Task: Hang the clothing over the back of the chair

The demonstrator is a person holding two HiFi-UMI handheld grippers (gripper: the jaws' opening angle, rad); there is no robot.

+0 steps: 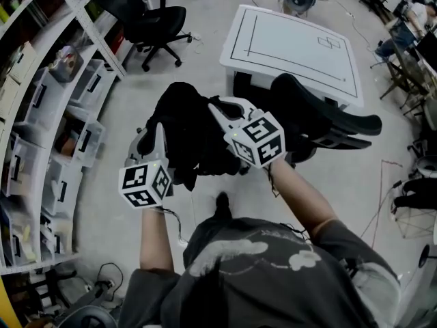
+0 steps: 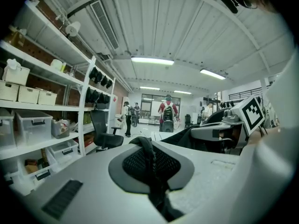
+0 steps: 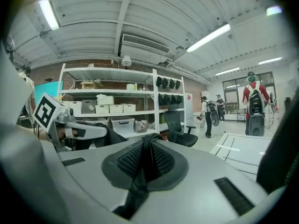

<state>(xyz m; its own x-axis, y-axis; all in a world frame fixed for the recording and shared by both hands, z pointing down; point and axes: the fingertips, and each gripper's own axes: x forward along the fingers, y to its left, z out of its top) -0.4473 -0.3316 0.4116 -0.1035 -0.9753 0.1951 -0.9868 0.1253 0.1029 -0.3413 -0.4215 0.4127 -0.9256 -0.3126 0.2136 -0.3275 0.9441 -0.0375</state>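
Observation:
A black piece of clothing [image 1: 188, 139] hangs bunched in the air between my two grippers in the head view. My left gripper [image 1: 158, 127] is shut on one part of it; a black fold [image 2: 148, 157] is pinched between its jaws in the left gripper view. My right gripper [image 1: 218, 108] is shut on another part, with a strip of cloth [image 3: 145, 154] caught between its jaws. The black chair [image 1: 331, 123] stands just right of and beyond the garment, its back close to my right gripper. The garment's lower edge is hidden behind my hands.
A white table [image 1: 293, 43] with black lines stands beyond the chair. White shelves with storage bins [image 1: 65, 125] run along the left. A second black office chair [image 1: 160, 22] is at the top left. People stand far down the room [image 2: 167, 112]. Cables lie on the floor.

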